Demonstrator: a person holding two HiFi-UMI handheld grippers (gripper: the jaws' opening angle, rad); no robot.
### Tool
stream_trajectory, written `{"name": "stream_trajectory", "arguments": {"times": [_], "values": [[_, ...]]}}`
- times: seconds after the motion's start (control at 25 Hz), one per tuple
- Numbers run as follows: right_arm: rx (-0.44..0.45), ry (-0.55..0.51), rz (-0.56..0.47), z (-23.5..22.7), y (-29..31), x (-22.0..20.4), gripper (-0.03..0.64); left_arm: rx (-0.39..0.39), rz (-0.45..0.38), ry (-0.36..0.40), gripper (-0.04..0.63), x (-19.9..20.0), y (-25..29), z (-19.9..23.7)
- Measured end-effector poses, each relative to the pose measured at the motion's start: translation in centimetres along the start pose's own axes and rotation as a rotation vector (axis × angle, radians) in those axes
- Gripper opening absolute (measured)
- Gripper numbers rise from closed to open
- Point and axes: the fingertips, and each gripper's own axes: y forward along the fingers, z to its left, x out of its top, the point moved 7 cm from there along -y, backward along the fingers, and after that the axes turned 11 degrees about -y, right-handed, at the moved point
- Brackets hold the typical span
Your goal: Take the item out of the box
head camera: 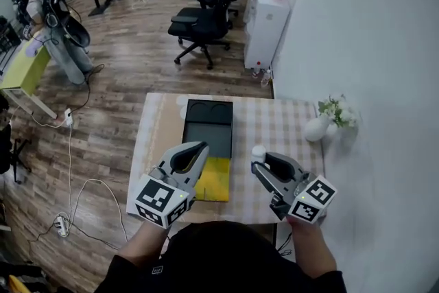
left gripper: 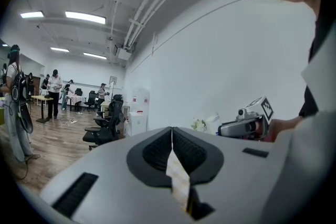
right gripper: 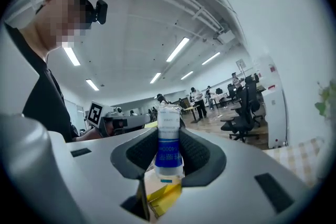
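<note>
The right hand-held gripper (head camera: pixel 260 162) pinches a small white bottle (right gripper: pixel 169 140) with a blue label, out of the black box (head camera: pixel 209 121) and just to its right over the checked worktop (head camera: pixel 274 127). The left hand-held gripper (head camera: pixel 195 156), jaws pressed together and empty, sits over the box's yellow near end.

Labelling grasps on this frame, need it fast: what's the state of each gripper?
Left gripper: closed, nothing between its jaws.
Right gripper: closed on a small blue-labelled bottle, held upright.
</note>
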Motion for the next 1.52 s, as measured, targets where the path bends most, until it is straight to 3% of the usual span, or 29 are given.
{"name": "stream_trajectory", "arguments": {"times": [0.24,0.44,0.76,1.52], "values": [[0.057,-0.121,-0.164,1.1,-1.8,3.8,0.135,0.018,-0.041,0.069,0.015,2.0,0.0,-2.0],[0.043,-0.203,-0.229,2.3,-2.5,3.8,0.133,0.035,-0.065,0.058,0.015,1.3,-1.0,-3.9],[-0.033,-0.171,-0.172,1.3,-2.5,1.8,0.130,0.063,-0.030,0.024,0.015,-0.5,-1.5,-3.4],[-0.016,-0.146,-0.131,1.5,-1.5,1.1,0.127,0.060,-0.036,0.000,0.015,-0.6,-2.0,-2.4]]}}
